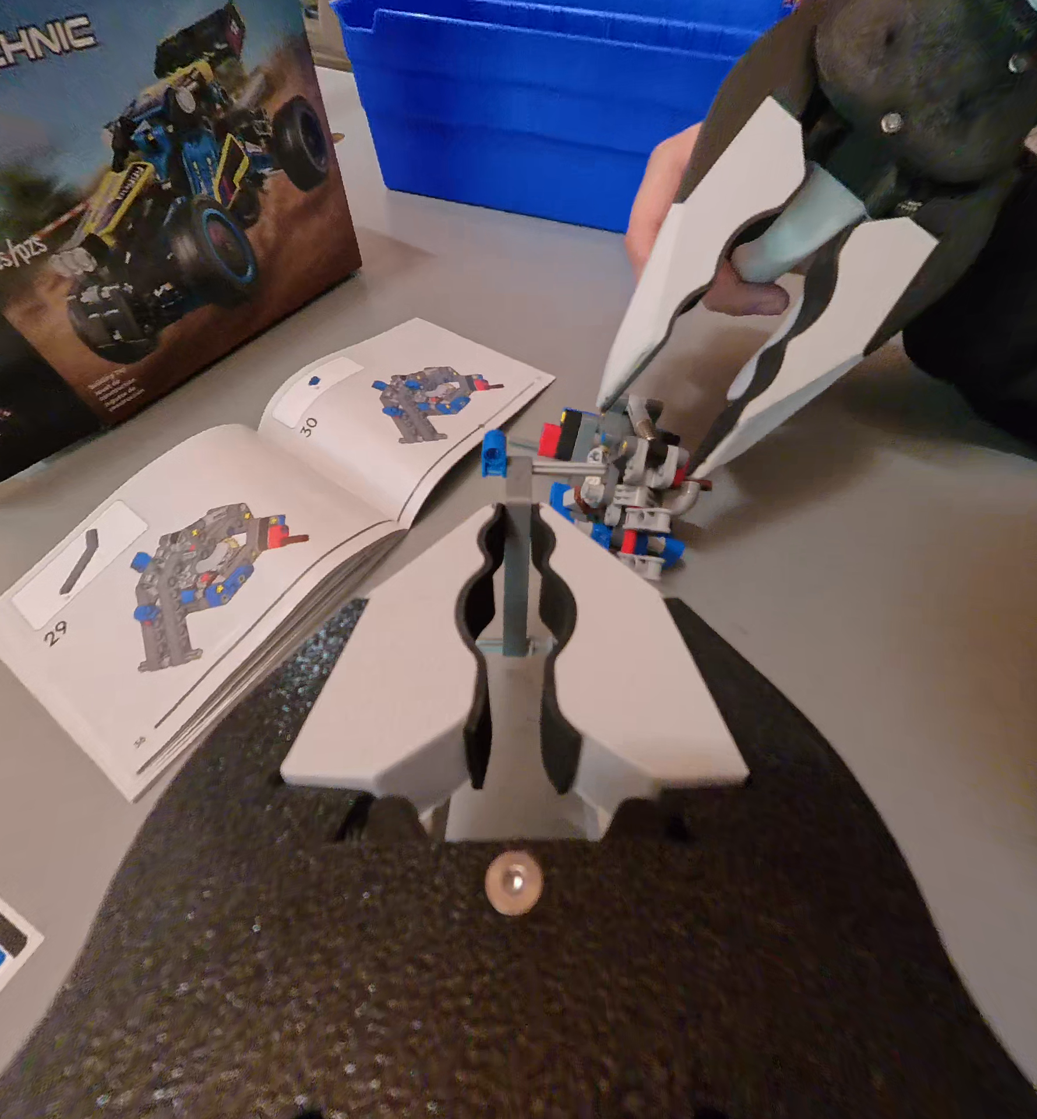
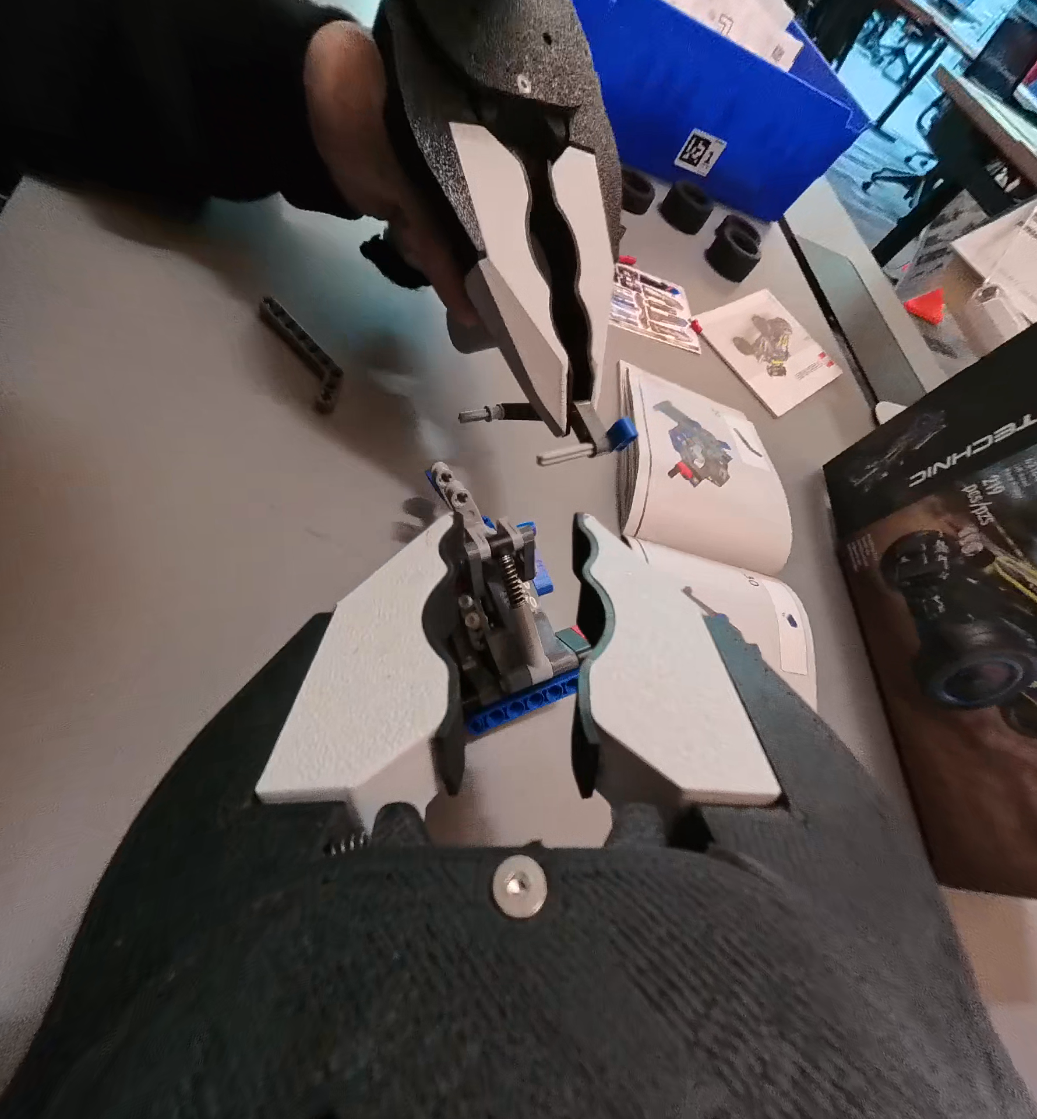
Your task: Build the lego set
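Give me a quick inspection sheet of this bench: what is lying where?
Surface: grey table, bare in patches.
Job's things: half-built model on the table; open instruction booklet; loose grey beam; three black tyres.
Clutter: set box, blue bin, sticker sheet, second leaflet.
Grippers: left tool shut on a grey beam with blue connector; right tool straddles the model, grip unclear.
Cables: nothing seen.
Surroundings: desks and chairs behind.
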Tool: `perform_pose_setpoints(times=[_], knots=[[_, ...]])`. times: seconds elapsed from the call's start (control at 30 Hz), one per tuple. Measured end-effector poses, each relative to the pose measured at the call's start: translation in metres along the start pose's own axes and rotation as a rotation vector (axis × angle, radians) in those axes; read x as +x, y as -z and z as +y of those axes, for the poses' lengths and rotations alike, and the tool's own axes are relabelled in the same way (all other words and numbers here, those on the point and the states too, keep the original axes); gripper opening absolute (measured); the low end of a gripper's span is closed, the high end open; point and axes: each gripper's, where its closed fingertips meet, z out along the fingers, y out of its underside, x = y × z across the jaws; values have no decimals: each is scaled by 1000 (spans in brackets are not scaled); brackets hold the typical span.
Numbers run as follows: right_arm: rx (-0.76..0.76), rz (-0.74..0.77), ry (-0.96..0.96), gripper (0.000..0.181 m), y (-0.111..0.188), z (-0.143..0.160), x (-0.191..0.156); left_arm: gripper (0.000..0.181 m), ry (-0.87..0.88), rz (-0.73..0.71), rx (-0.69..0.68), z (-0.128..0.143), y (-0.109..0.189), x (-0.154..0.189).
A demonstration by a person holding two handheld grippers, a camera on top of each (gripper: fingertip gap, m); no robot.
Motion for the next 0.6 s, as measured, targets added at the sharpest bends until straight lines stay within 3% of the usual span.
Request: perform_pose_setpoints(times=[0.27,0.4,0.6], knots=[[-14,-77,96,34,-5,9,-8,5,15,24,-6,4,-3,3],[-42,-45,133,41,-10,18,-8,5,11,8,-2,4,-3,0],[-3,-14,79,34,-10,19,-8,5,7,-4,7,3,-2,-2]])
